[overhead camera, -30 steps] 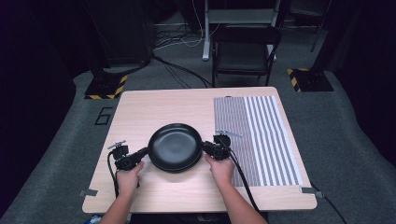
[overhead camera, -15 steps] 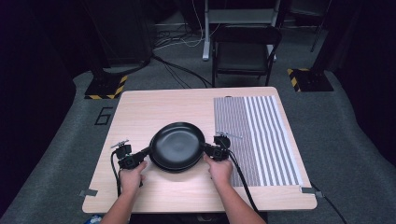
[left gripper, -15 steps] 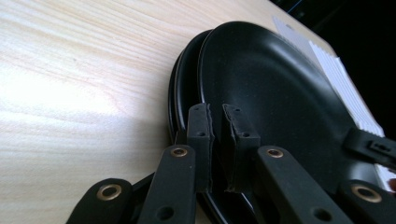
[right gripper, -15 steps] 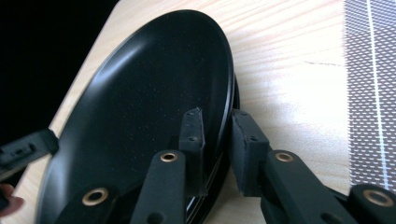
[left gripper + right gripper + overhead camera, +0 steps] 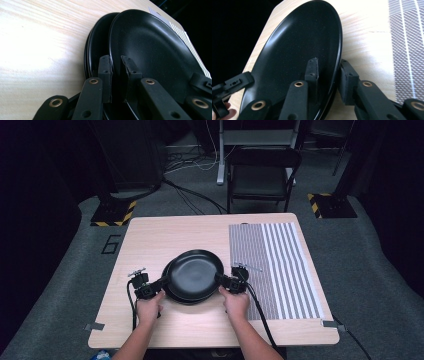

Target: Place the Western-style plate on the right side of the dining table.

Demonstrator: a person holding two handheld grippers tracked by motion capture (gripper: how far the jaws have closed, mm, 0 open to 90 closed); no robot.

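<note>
Gripping the top black plate by its rim, left tool and right tool both pinch it; another plate lies under it on the surface.

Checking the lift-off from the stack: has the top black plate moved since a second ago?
Yes. The top black plate has shifted up the picture, toward the table's far edge, now offset over the lower plate.
</note>
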